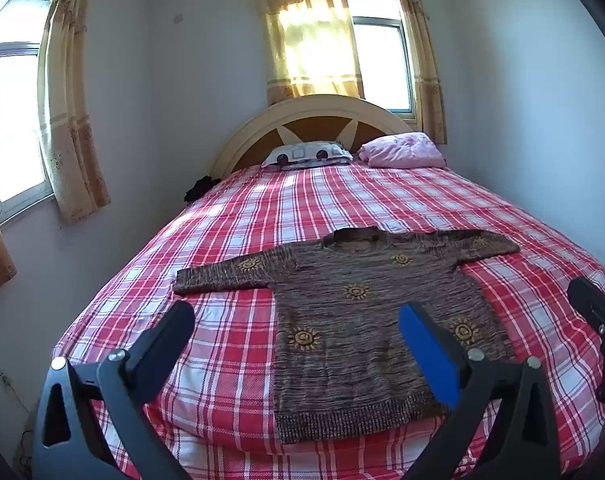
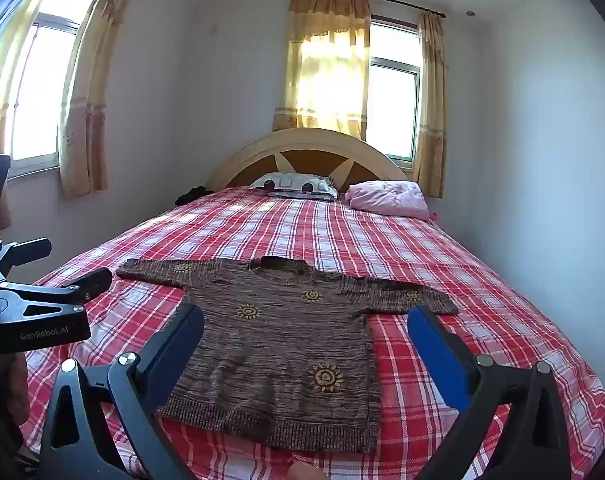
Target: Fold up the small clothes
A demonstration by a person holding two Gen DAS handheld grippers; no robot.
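Note:
A brown knit sweater (image 1: 354, 320) with yellow sun motifs lies flat, front up, on the red plaid bed cover (image 1: 230, 360), sleeves spread to both sides and hem toward me. My left gripper (image 1: 298, 316) hovers open over the hem's left part, nothing between its fingers. The right gripper (image 1: 602, 268) shows at the right edge of that view. In the right wrist view the sweater (image 2: 278, 344) lies ahead, and my right gripper (image 2: 306, 318) stands open above its lower half, holding nothing. The left gripper (image 2: 68, 264) is at the left, beside the left sleeve.
The bed fills the room ahead, with a patterned pillow (image 1: 306, 154) and a pink pillow (image 1: 402, 152) against the rounded headboard (image 1: 314, 116). A dark item (image 1: 200, 188) lies at the bed's far left edge. Walls run close along both sides.

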